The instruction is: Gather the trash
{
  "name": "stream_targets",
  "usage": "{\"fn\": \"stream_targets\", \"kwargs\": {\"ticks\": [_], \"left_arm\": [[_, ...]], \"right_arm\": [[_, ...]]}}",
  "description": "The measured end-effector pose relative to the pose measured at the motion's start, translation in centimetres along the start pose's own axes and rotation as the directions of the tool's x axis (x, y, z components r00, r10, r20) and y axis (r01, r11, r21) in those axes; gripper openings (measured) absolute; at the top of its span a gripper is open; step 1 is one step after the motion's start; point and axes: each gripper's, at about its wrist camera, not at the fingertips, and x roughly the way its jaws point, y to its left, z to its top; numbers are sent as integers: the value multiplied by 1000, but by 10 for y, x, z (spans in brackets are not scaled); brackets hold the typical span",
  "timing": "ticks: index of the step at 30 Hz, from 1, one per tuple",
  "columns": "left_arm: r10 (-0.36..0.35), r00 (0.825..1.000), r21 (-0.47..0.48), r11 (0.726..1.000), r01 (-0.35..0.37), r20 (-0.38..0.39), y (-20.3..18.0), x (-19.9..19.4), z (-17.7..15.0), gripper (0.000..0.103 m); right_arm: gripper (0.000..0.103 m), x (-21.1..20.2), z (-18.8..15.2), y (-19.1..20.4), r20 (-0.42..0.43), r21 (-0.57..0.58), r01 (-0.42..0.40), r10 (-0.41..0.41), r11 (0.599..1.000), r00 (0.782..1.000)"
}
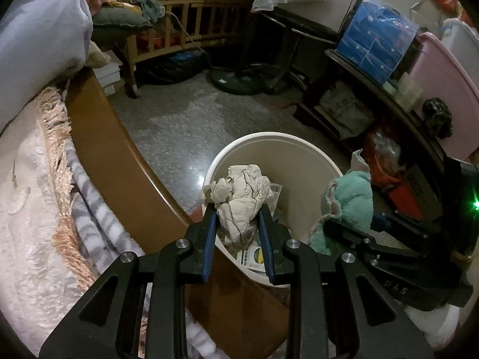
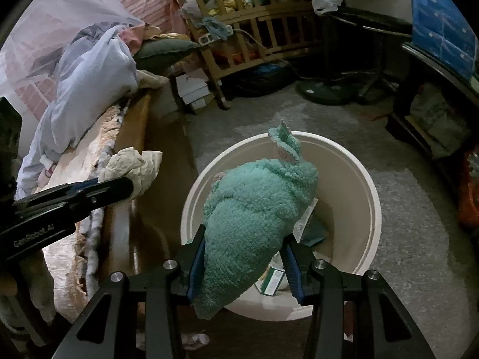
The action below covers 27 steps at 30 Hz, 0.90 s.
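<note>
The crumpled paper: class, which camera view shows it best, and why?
The left wrist view: the crumpled paper sits centred and whole, pinched between the left gripper's jaws over the bin. The right wrist view shows only part of it, off to the side.

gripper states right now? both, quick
Left gripper: closed on the crumpled beige paper wad, over the white round bin.
Right gripper: closed on the fuzzy teal cloth.

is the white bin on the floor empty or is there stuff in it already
Not empty. Both views look down into the bin, and printed paper and small packets lie at its bottom, well below the rim.
</note>
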Motion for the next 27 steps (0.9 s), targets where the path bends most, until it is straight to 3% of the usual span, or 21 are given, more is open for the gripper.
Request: {"fn": "stream_targets", "kwargs": {"ticks": [11, 13, 16, 18, 20, 27], "left_arm": [[-3, 1000, -6, 1000, 3, 1, -6, 10, 3, 26], [-15, 1000, -13, 1000, 15, 3, -5, 11, 2, 28], [-51, 999, -33, 998, 51, 6, -2, 10, 2, 40], [-66, 998, -45, 997, 67, 14, 0, 8, 3, 51], [-61, 998, -50, 997, 62, 23, 2, 5, 2, 53], [-18, 999, -56, 998, 20, 43, 8, -13, -4, 53]], "right_arm": [[45, 10, 0, -5, -12, 9, 27, -27, 1000, 1000], [48, 10, 0, -5, -10, 10, 36, -36, 999, 999], [50, 10, 0, -6, -1, 7, 52, -52, 999, 999], [58, 8, 0, -7, 9, 14, 59, -59, 998, 998], [72, 6, 0, -10, 15, 34, 53, -54, 998, 998], [72, -8, -4, -6, 51, 42, 36, -38, 998, 998]]}}
